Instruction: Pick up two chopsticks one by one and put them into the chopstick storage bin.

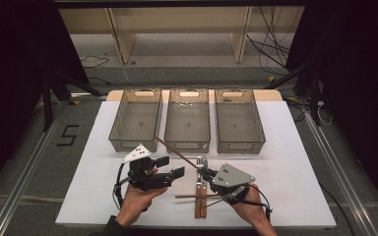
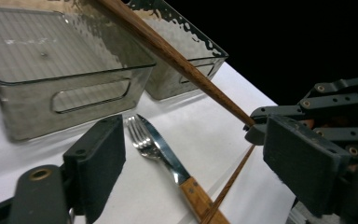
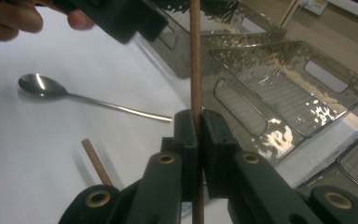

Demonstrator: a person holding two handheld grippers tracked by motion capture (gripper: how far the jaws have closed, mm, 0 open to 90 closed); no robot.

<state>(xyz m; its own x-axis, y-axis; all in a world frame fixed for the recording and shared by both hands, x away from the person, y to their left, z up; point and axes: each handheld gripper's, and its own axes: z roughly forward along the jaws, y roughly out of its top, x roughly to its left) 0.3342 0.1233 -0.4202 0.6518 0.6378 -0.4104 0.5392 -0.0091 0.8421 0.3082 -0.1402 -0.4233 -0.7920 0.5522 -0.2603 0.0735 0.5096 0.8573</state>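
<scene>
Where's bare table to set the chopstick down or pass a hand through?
Free: the white table right of the right gripper, below the right bin; also the left strip beside the left bin. Crowded: the middle front, where fork, second chopstick and both grippers sit.

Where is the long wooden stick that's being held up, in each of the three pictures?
High view: the chopstick slants up-left from the right hand-held gripper, middle of the picture.
Left gripper view: it runs from top centre down-right to the right hand-held gripper's jaws.
Right gripper view: it stands upright in the centre, pinched between the jaws.
Shared landmark: the clear bins behind it.
</scene>
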